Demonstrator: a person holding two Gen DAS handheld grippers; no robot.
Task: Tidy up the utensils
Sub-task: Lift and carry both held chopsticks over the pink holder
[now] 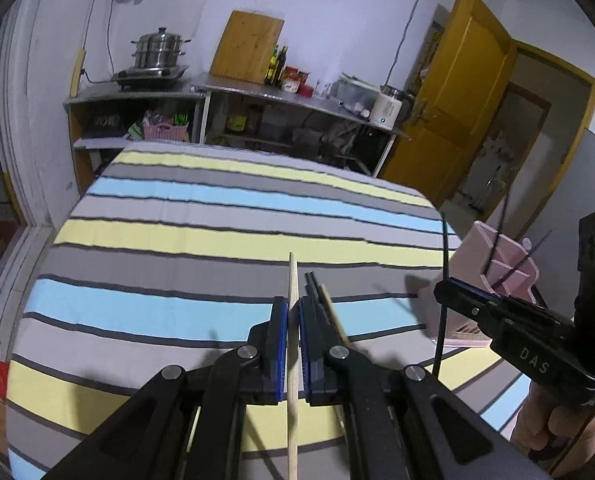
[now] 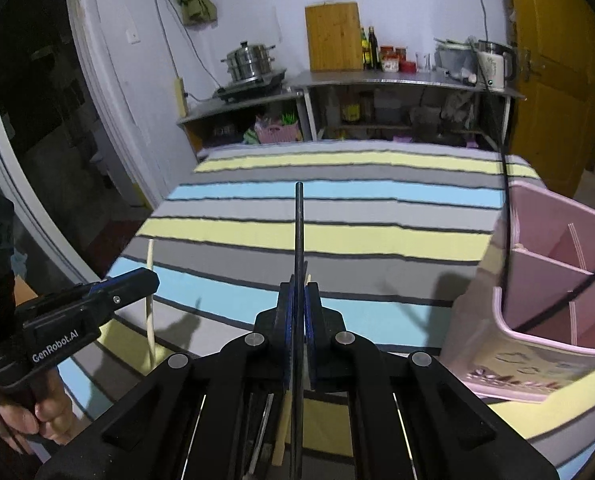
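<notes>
Left gripper [image 1: 293, 314]: my blue ribbed pads are closed on a slim, round, pale wooden chopstick [image 1: 293, 360], which runs straight between them, tip toward 12 o'clock. Just past my right pad, at about 1 o'clock, lie more sticks on the cloth: two thin black chopsticks [image 1: 312, 286] and another wooden chopstick [image 1: 333, 316], partly hidden by my finger.

Right gripper [image 2: 298, 300]: I hold it clamped on a black chopstick [image 2: 298, 240], thin and dark with a matte finish, pointing to 12 o'clock. From the left wrist view this gripper [image 1: 443, 292] sits at 3 o'clock, the black stick standing near upright through its tip.

Pink plastic utensil holder [image 2: 537, 320]: smooth walls, thin internal dividers forming compartments, a printed front panel. It stands at 3 o'clock in the right wrist view, on the table edge. At least one black stick already leans inside; which compartment I cannot tell.

Work surface: a table under a striped cloth [image 1: 217, 240], bands of grey, pale yellow and light blue with dark edging, slightly wrinkled.
</notes>
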